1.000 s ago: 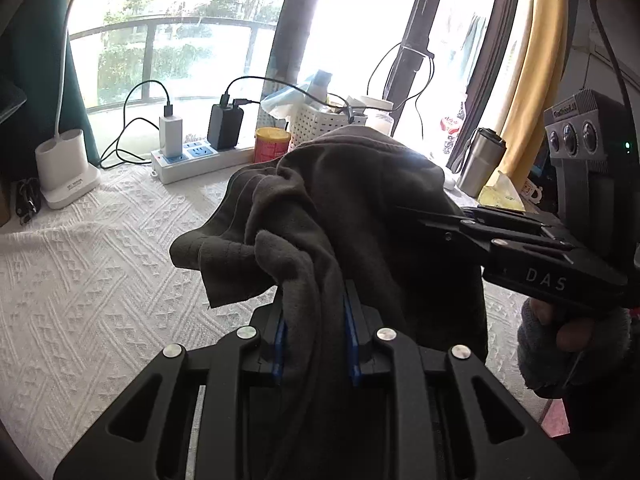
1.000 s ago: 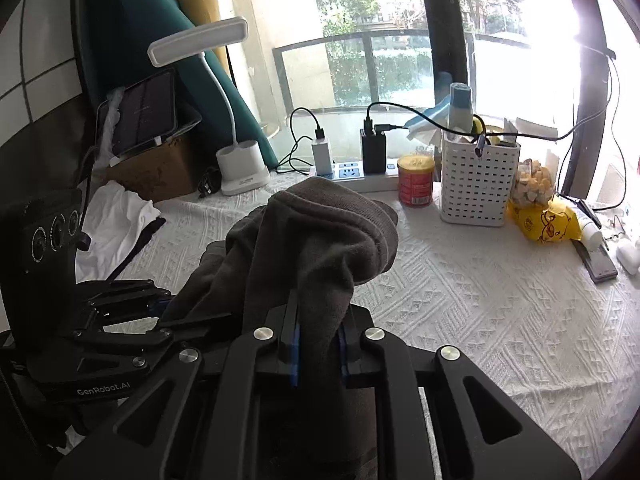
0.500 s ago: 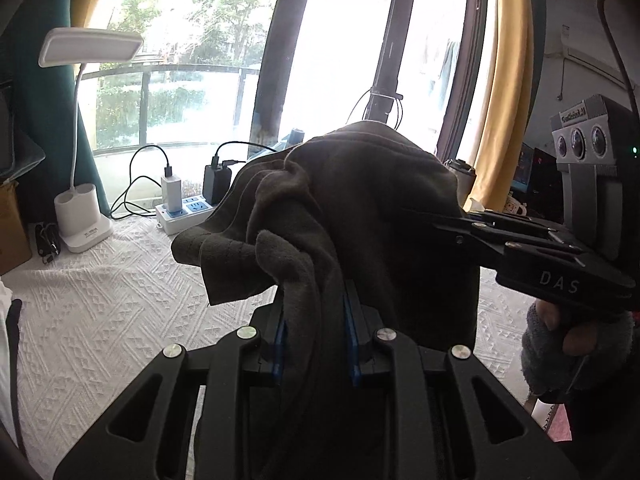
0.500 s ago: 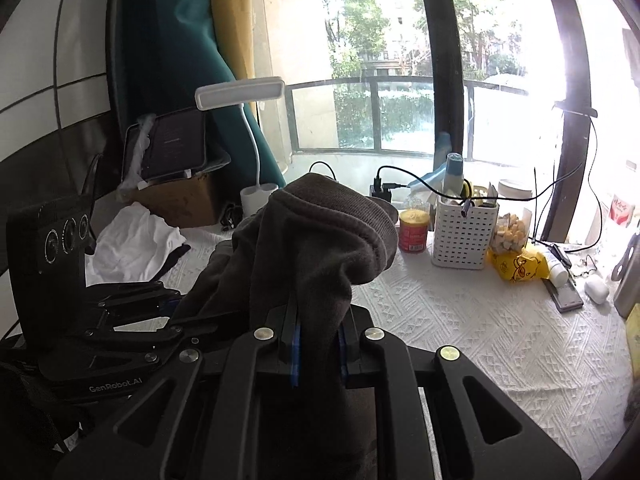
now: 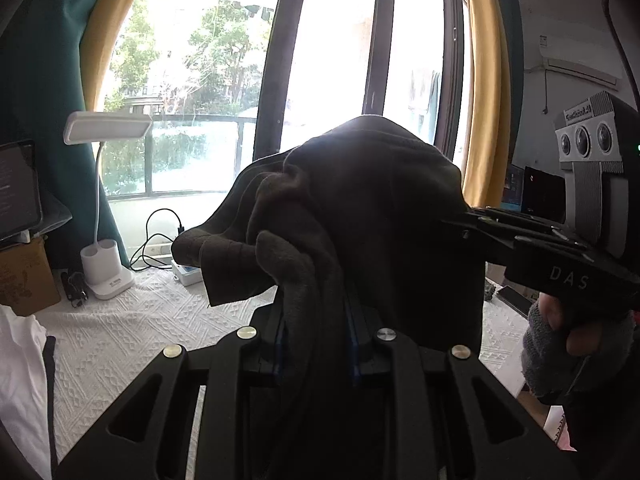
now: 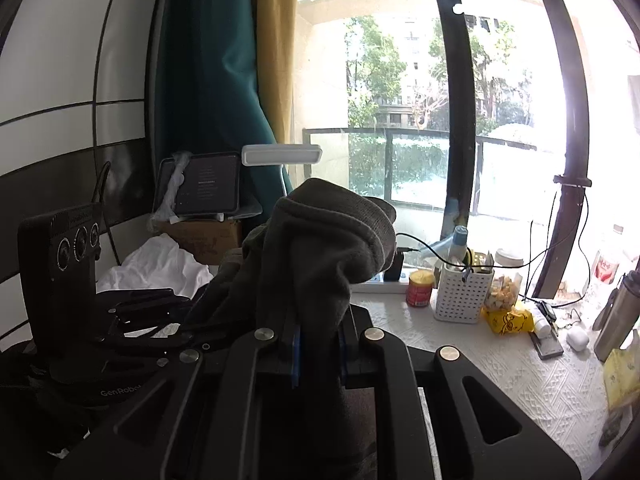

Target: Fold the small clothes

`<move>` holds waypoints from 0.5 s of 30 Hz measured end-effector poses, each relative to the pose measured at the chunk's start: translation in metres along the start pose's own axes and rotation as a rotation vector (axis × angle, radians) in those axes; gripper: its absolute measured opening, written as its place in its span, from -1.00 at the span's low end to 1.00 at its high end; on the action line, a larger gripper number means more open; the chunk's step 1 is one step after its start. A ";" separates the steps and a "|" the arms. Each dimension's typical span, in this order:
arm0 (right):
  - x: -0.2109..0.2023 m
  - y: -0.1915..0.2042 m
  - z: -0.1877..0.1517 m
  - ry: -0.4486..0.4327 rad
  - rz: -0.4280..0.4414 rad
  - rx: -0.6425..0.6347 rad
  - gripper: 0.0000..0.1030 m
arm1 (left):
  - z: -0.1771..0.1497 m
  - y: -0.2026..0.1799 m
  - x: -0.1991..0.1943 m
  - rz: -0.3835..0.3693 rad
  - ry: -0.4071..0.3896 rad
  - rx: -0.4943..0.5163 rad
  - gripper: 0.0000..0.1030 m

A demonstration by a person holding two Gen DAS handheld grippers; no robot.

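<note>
Lift-and-spread step: dark garment held up above the white tablecloth
Left gripper and right gripper both pinch bunched cloth rising ahead of the jaws; next, likely pull apart, lay flat

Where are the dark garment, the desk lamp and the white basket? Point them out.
dark garment (image 5: 380,208): left wrist view, on the bunched upper fold.
desk lamp (image 5: 107,129): left wrist view, on the flat head.
white basket (image 6: 460,296): right wrist view, on the front wall.
</note>
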State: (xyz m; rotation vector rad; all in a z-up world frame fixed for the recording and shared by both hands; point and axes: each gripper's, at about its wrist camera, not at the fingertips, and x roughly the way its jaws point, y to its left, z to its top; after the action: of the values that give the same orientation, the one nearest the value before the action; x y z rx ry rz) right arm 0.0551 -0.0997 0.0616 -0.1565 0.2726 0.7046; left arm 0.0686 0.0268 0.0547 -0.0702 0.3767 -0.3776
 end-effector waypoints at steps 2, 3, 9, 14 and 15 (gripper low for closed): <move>-0.006 0.007 0.006 -0.020 0.005 -0.017 -0.72 | 0.003 0.001 -0.008 0.004 -0.025 -0.002 -0.58; -0.009 0.010 0.009 -0.029 0.008 -0.026 -0.72 | 0.004 0.002 -0.011 0.006 -0.036 0.000 -0.58; -0.022 0.030 0.026 -0.084 0.029 -0.069 -0.72 | 0.011 0.007 -0.039 0.031 -0.097 0.009 -0.58; -0.027 0.054 0.037 -0.126 0.071 -0.098 -0.72 | 0.016 0.020 -0.062 0.072 -0.133 0.025 -0.58; -0.027 0.060 0.039 -0.132 0.082 -0.103 -0.72 | 0.016 0.023 -0.067 0.081 -0.138 0.027 -0.58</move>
State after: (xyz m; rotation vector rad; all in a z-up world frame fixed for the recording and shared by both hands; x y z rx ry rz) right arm 0.0036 -0.0620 0.1034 -0.1968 0.1168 0.8076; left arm 0.0252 0.0731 0.0899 -0.0543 0.2376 -0.2961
